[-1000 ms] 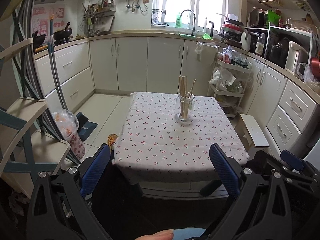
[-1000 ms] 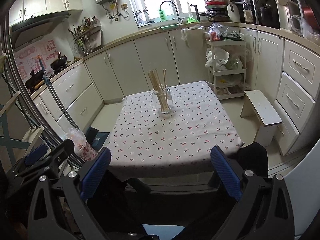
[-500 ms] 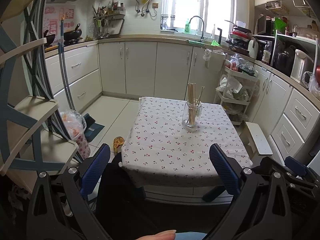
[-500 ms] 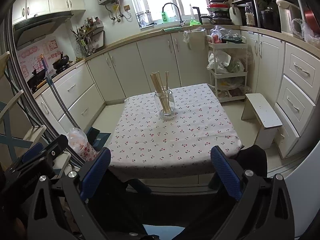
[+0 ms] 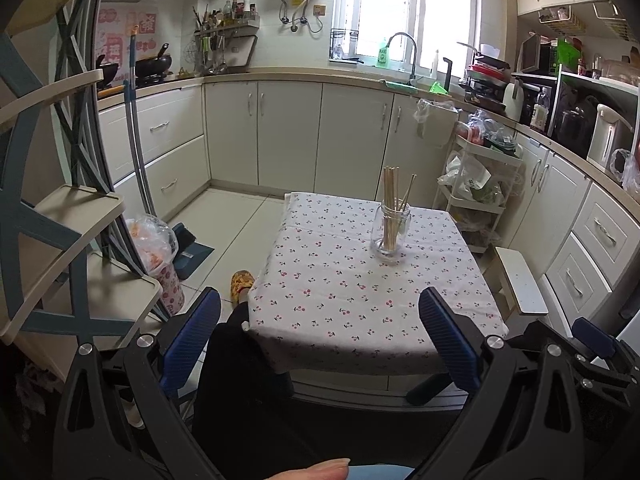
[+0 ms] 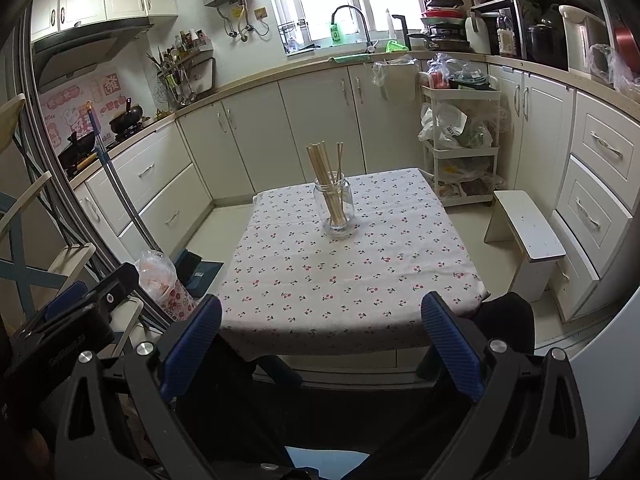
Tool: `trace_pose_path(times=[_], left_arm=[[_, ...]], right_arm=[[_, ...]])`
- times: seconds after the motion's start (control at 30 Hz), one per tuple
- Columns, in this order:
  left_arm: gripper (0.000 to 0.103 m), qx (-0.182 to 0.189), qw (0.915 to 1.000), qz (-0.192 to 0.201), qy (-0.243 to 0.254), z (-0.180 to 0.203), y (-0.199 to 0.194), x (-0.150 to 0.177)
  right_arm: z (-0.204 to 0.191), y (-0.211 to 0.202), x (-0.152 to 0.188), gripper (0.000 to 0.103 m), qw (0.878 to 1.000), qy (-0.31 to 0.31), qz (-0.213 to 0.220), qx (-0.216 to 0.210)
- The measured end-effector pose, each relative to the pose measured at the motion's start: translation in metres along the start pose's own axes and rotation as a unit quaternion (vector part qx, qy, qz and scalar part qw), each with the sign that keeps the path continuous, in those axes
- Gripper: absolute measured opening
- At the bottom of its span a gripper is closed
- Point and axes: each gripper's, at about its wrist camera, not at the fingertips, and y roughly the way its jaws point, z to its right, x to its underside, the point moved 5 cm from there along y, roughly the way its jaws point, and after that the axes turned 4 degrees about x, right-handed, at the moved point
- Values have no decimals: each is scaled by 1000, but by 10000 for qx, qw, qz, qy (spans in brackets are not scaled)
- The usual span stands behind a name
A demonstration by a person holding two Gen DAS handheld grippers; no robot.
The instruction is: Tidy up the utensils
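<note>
A clear glass jar (image 5: 390, 232) holding several wooden chopsticks (image 5: 391, 192) stands upright on a table with a cherry-print cloth (image 5: 340, 292). It also shows in the right wrist view, jar (image 6: 334, 210) and chopsticks (image 6: 325, 168) on the cloth (image 6: 340, 276). My left gripper (image 5: 320, 320) is open and empty, held back off the table's near edge. My right gripper (image 6: 320, 320) is open and empty, also well short of the jar.
A white stool (image 6: 528, 236) stands right of the table. A white trolley with bags (image 6: 460, 140) is behind it. A shelf unit (image 5: 60, 220), a mop (image 5: 138, 140) and a bagged bin (image 5: 154, 248) are at left. Cabinets line the walls.
Both grippers have drawn back and lifted slightly; the table and jar sit farther off and more to the right in the left wrist view. The jaws stay open.
</note>
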Motion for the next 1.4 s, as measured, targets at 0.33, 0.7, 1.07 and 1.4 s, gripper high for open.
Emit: trace_pose_path(times=[0.33, 0.7, 1.07, 1.4], left_arm=[[95, -16, 10000, -15, 7, -1, 0, 1], [95, -17, 10000, -23, 12, -2, 0, 3], [95, -30, 10000, -21, 3, -4, 0, 5], [95, -26, 10000, -28, 12, -6, 0, 6]], right_arm=[[-3, 0, 1, 96, 10000, -17, -32, -32], [-3, 0, 2, 96, 10000, -22, -28, -35], [-4, 0, 3, 96, 10000, -26, -39, -39], [-8, 0, 9, 96, 10000, -35, -64, -60]])
